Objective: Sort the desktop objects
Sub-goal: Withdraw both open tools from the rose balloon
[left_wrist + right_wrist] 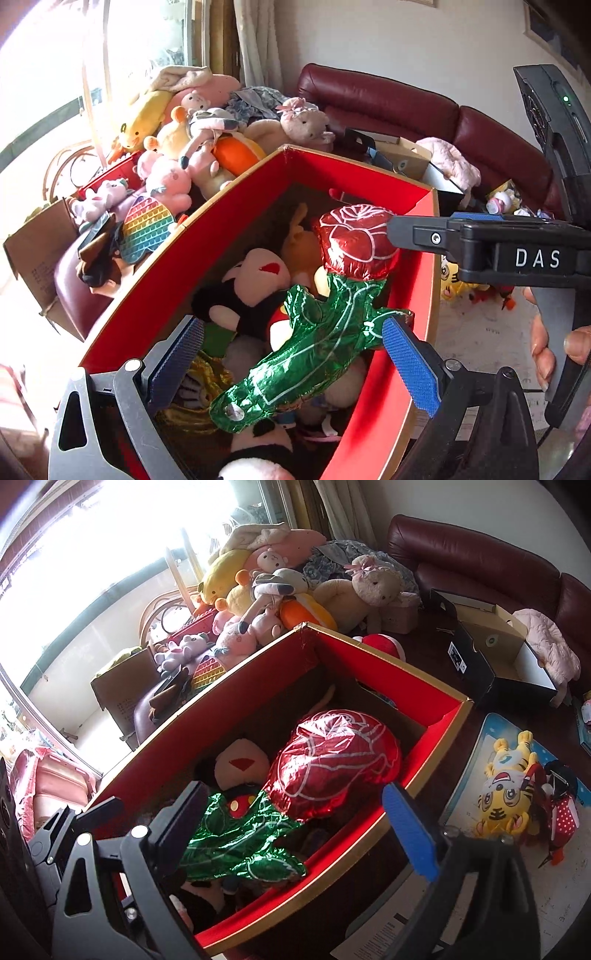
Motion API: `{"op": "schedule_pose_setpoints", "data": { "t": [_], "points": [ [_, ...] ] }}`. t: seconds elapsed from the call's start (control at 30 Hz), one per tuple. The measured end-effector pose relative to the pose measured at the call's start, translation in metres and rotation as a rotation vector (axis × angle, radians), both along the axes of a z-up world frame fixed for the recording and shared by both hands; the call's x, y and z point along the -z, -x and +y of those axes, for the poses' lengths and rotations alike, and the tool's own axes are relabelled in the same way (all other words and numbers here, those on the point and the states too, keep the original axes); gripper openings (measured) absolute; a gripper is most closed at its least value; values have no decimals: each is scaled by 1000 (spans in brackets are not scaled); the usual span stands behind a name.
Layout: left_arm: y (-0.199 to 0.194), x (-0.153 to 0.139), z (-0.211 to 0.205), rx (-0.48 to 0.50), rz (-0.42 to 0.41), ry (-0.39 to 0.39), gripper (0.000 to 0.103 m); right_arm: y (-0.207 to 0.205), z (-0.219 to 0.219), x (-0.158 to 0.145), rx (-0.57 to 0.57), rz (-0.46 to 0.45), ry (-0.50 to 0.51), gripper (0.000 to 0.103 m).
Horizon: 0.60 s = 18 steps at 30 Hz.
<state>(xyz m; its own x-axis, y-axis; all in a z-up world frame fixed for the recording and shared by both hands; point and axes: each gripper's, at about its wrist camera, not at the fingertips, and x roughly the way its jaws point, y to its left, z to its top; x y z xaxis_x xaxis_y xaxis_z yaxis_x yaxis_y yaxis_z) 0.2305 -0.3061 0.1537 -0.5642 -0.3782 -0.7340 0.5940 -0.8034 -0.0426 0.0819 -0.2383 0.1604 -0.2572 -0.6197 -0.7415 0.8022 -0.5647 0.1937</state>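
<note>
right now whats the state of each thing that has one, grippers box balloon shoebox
left gripper: open, over the box
right gripper: open, holding nothing
rose foil balloon: inflated, lying on the plush toys in the box
red box: open, partly filled
shoebox: lid up, looks empty

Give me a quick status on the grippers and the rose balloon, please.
Left gripper open, straddling rose balloon. Right gripper open above it. Balloon lies on plush toys in red box. Nothing obstructing.
</note>
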Motion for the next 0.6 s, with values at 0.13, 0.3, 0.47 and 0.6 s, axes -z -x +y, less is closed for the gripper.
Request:
{"op": "schedule_pose_setpoints", "data": {
  "t": [0.13, 0.3, 0.47, 0.6],
  "points": [
    [-5, -1, 4, -22, -25, 45, 98, -11, 2, 0, -27, 24, -26, 96],
    [-13, -6, 15, -29, -70, 142, 98, -23, 4, -3, -63, 82, -81, 98],
    [-23, -11, 21, -27, -92, 202, 98, -36, 8, 3, -120, 137, -153, 103],
    [-26, -8, 7, -39, -87, 116, 98, -46, 8, 13, -172, 176, -215, 103]
  ]
}}
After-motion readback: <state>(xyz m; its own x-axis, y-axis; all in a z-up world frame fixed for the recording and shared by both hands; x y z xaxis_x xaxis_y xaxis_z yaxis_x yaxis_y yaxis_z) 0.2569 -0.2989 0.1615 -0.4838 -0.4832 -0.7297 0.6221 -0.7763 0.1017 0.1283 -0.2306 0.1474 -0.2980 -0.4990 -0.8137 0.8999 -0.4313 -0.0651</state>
